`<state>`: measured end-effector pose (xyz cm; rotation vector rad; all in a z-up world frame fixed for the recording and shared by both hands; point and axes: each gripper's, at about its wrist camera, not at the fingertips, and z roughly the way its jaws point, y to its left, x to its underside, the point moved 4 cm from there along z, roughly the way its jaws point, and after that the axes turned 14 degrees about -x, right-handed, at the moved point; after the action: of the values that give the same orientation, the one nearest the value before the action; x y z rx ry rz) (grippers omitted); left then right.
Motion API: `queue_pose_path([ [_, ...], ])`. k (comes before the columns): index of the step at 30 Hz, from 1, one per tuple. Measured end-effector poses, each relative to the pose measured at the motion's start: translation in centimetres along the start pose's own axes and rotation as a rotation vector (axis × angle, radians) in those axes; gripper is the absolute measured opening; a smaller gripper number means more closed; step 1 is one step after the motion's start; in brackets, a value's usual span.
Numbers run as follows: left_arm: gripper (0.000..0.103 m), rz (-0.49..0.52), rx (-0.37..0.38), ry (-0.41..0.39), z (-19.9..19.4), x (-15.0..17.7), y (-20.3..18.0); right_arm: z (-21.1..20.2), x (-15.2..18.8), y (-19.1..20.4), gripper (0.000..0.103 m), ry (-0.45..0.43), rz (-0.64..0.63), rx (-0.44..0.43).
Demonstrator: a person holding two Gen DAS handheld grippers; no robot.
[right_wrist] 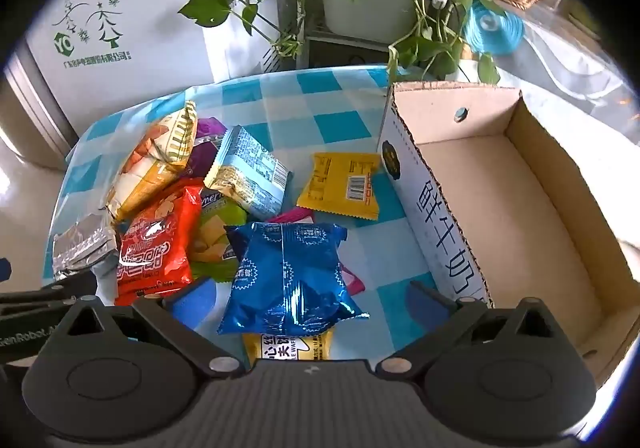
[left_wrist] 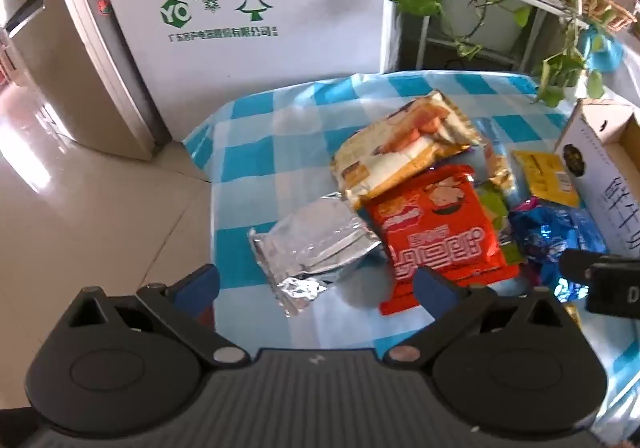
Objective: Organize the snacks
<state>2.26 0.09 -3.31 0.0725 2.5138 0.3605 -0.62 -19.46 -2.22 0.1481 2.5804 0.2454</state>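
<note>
Lower centre of right view: blue packet [right_wrist: 286, 272] between spread right gripper [right_wrist: 308, 300] fingers, unclamped; light, slippery, crushable; pinch mid-body.

Both the left gripper [left_wrist: 316, 280] and right gripper [right_wrist: 312, 298] show black ribbed housings, silver screws, blue-padded jaws.

glossy foil packet [left_wrist: 310, 254], matt, seemingly cardboard box [right_wrist: 532, 208]

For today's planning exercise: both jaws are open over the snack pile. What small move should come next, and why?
Probably lower the right gripper onto the blue packet and close. That packet lies on top, between its open jaws, beside the empty cardboard box.
</note>
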Motion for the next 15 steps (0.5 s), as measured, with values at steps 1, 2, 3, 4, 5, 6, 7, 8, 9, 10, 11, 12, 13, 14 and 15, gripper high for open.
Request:
queue_pose_path([
  [1,0.102,-0.010,0.012,0.005,-0.01,-0.04,0.09,0.05,-0.02,-0.05,0.103,0.003,0.008,-0.002],
  [2,0.102,-0.020,0.025,0.008,-0.05,-0.09,0.15,0.10,-0.02,-0.02,0.103,0.004,0.016,-0.005],
  [3,0.102,-0.024,0.030,0.008,-0.08,-0.12,0.15,0.14,-0.03,0.04,0.103,0.004,0.020,-0.010],
  [4,0.102,-0.024,0.025,0.006,-0.09,-0.13,0.12,0.17,-0.03,0.06,0.103,0.005,0.020,-0.012],
  [5,0.102,-0.021,0.016,0.005,-0.10,-0.10,0.07,0.26,-0.09,0.21,0.103,0.005,0.021,-0.007],
  [6,0.102,-0.019,0.015,0.005,-0.12,-0.07,0.01,0.32,-0.11,0.32,0.103,0.004,0.020,-0.001],
  [7,0.102,-0.020,0.021,0.007,-0.19,-0.04,-0.06,0.37,-0.11,0.36,0.103,0.003,0.016,0.002],
  [8,0.102,-0.020,0.028,0.007,-0.29,-0.02,-0.14,0.43,-0.11,0.52,0.103,0.004,0.016,0.005],
  [9,0.102,-0.017,0.034,0.005,-0.39,0.00,-0.26,0.47,-0.15,0.56,0.103,0.005,0.018,0.002],
  [10,0.102,-0.012,0.033,0.002,-0.46,0.04,-0.36,0.53,-0.15,0.61,0.103,0.006,0.021,-0.001],
  [11,0.102,-0.010,0.021,-0.001,-0.34,-0.12,-0.67,0.60,-0.13,0.61,0.103,0.009,0.023,-0.004],
  [12,0.102,-0.007,0.015,-0.004,-0.35,-0.10,-0.69,0.69,-0.14,0.66,0.103,0.011,0.026,0.000],
  [13,0.102,-0.008,0.011,-0.004,-0.35,-0.08,-0.65,0.78,-0.10,0.66,0.103,0.014,0.027,0.003],
  [14,0.102,-0.010,0.009,-0.005,-0.37,-0.06,-0.59,0.84,-0.14,0.71,0.103,0.017,0.029,0.004],
  [15,0.102,-0.009,0.008,-0.006,-0.40,-0.04,-0.54,0.85,-0.15,0.72,0.103,0.017,0.030,0.003],
])
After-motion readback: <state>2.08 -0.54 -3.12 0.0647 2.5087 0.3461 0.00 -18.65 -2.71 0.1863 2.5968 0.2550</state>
